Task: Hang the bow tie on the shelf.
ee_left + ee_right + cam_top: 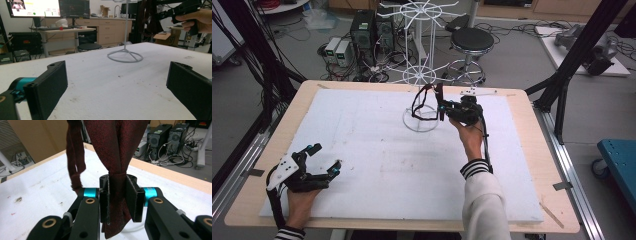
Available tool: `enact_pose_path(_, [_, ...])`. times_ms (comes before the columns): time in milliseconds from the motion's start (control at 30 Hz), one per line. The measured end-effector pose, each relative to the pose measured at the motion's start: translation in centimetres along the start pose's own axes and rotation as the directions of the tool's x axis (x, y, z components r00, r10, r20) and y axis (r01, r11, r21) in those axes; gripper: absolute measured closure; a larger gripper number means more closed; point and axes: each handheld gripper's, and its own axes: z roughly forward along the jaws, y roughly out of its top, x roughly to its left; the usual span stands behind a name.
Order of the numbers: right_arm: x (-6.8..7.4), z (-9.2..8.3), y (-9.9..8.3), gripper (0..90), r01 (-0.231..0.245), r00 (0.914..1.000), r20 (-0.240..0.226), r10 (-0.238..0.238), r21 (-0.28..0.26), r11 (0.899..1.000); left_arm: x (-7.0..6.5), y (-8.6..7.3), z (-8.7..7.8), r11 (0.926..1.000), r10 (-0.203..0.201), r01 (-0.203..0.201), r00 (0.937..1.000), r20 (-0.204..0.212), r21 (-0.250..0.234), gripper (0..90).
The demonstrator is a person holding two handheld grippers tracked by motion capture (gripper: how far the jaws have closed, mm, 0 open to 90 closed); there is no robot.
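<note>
Cloth, a dark red strip, hangs at upper centre of the high view beside the white wire rack, pinched between the right gripper jaws. Lower left, the left gripper rests on the white board, jaws spread, grasping nothing.

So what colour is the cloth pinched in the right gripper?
Dark red, finely speckled cloth, clearest in the right gripper view, clamped in the right gripper.

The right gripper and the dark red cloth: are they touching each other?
Touching. In the right gripper view, the right gripper has both jaws shut on the bunched dark red cloth, with no gap on either side.
</note>
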Motion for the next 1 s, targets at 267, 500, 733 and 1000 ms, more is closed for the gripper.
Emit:
enact_pose_path(267, [0.8, 0.1, -0.1, 10.7, 0.067, 0.9964, 0.054, -0.065, -0.034, 0.997, 0.0, 0.0, 0.0, 1.0000, -0.002, 0.002, 1.0000, 0.000, -0.001, 3.9])
enact_pose_path(500, [2.0, -1.8, -1.0, 0.6, 0.132, 0.9825, 0.141, -0.121, -0.072, 0.989, 0.0, 0.0, 0.0, 1.0000, 0.008, -0.008, 1.0000, 0.000, 0.003, 3.9])
enact_pose_path(733, [2.4, -6.7, -4.1, 0.6, 0.180, 0.9732, 0.171, -0.154, -0.151, 0.972, 0.0, 0.0, 0.0, 1.0000, 0.001, -0.001, 1.0000, 0.000, -0.002, 3.9])
enact_pose_path(1000, [2.6, -12.4, -11.4, 0.6, 0.167, 0.9610, 0.254, -0.109, -0.223, 0.960, -0.1, 0.0, -0.1, 0.9999, 0.012, -0.012, 0.9999, -0.001, -0.005, 3.9])
